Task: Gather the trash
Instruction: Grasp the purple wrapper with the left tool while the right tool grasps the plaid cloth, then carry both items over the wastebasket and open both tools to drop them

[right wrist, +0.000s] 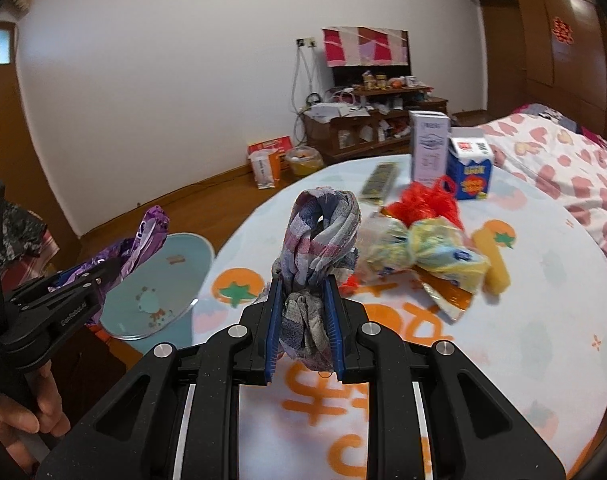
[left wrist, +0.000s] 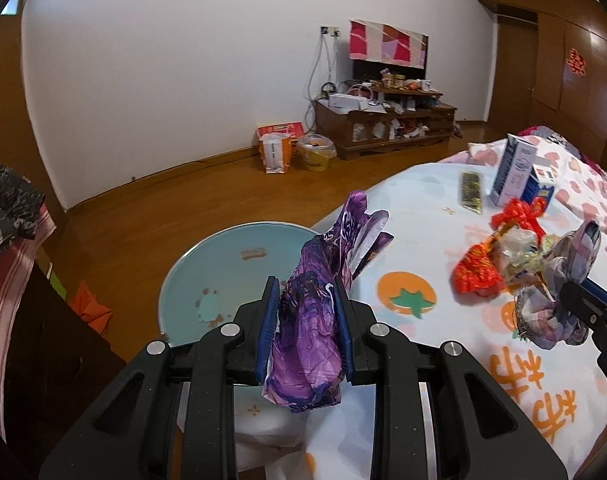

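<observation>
My left gripper (left wrist: 306,296) is shut on a crumpled purple wrapper (left wrist: 315,320) and holds it over the edge of a light blue basin (left wrist: 223,256) beside the round table. My right gripper (right wrist: 303,300) is shut on a knotted plaid cloth (right wrist: 319,236) above the table. The cloth also shows in the left wrist view (left wrist: 563,280). The purple wrapper also shows in the right wrist view (right wrist: 143,236). Trash lies on the table: red plastic mesh (right wrist: 427,200), a yellow-blue wrapper bundle (right wrist: 423,256), a yellow stick (right wrist: 491,260), a dark sachet (right wrist: 379,182).
Two cartons, a white one (right wrist: 429,148) and a blue one (right wrist: 469,172), stand at the table's far side. The table has a fruit-print cloth (right wrist: 503,360). A bed with a pink heart blanket (right wrist: 563,160) is to the right. A cluttered TV cabinet (right wrist: 367,120) stands by the wall.
</observation>
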{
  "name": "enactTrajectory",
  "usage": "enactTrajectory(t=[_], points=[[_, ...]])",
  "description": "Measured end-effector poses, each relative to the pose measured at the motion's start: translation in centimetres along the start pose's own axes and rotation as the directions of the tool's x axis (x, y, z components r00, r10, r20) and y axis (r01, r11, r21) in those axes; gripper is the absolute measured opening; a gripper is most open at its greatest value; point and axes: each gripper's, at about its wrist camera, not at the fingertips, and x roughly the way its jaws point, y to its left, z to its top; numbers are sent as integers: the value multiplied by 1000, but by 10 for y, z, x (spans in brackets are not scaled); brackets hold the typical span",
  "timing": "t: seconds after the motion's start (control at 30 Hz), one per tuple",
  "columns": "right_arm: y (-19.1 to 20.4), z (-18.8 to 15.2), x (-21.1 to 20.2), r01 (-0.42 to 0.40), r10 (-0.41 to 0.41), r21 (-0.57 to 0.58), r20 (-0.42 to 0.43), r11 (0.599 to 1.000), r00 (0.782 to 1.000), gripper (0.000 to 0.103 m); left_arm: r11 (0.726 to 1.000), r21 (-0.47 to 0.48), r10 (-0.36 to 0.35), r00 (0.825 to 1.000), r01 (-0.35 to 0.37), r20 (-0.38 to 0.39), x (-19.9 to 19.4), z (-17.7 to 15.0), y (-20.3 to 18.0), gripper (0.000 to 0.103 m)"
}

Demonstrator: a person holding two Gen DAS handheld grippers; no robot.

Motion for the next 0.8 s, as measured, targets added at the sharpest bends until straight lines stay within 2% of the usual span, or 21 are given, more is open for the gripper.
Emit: enactTrajectory(t=[0.4,0.8], points=[[50,14,16,-79,79,-83,0,993,997,22,992,-98,77,997,-77,-4,8,3,57,26],[94,22,60,-130,124,-127,-56,983,991,22,981,-151,118,993,-120,-21,19,5,93,26]])
